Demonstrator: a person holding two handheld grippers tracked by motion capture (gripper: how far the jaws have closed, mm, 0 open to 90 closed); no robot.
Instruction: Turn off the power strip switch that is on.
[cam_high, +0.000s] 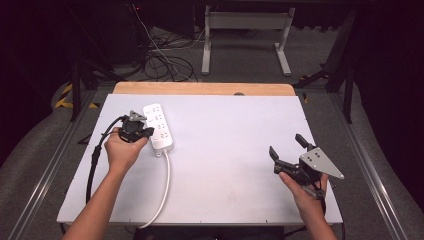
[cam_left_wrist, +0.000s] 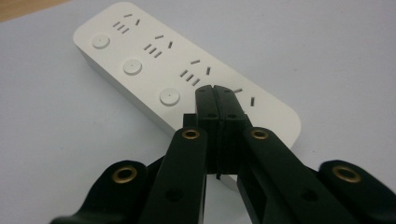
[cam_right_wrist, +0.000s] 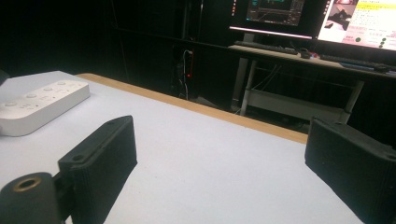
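White power strip (cam_high: 159, 127) lies on the left part of the white table (cam_high: 225, 165), cord trailing toward the near edge. Left gripper (cam_left_wrist: 215, 89) is over the strip's near end, jaws pressed together with nothing between them. Right gripper (cam_high: 289, 149) is held well apart at the table's right, jaws spread wide, empty

A: Where is there room on the desk (cam_high: 225, 150)?

B: Right of the power strip (cam_high: 159, 126) the white top lies bare out to the right hand-held gripper (cam_high: 291, 146), whose jaws stand wide apart.

A: And what blocks the way?

B: The power strip itself, its cord (cam_high: 162, 192) trailing from it to the desk's near edge, and the left hand-held gripper (cam_left_wrist: 215, 93), pressed together over the strip's near end.
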